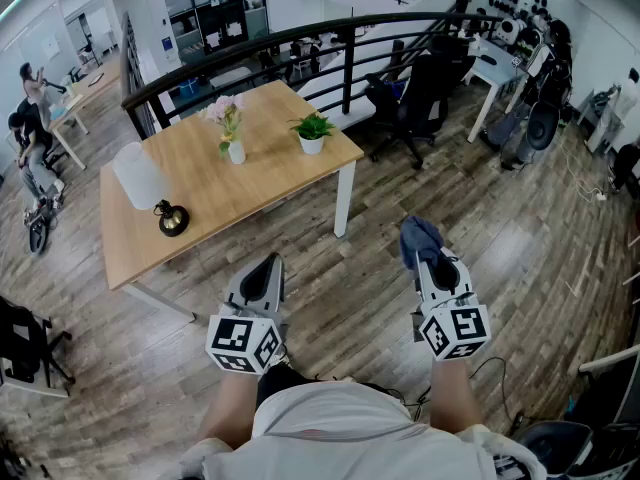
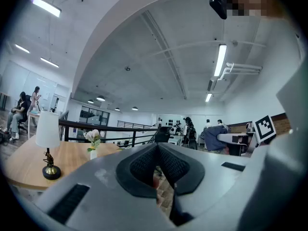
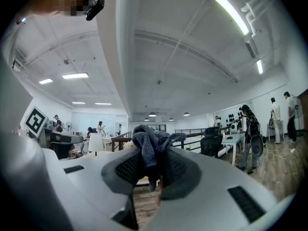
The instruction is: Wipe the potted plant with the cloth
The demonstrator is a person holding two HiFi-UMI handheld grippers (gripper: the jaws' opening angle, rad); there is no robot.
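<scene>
Clamping cloth [image 1: 420,236], right hand-held gripper [image 1: 430,256] well apart from potted plant [image 1: 313,131] (left hand-held gripper [image 1: 266,264] closed, empty).

No readable text, brand or number anywhere.
Only black-and-white square patterns show in the head view: left marker cube [image 1: 243,343] at 7 o'clock, right marker cube [image 1: 455,331] at 5 o'clock.

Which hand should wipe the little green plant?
Right. The right gripper is shut on the blue cloth; the left gripper is shut and empty. The potted plant sits near the table's right edge.
</scene>
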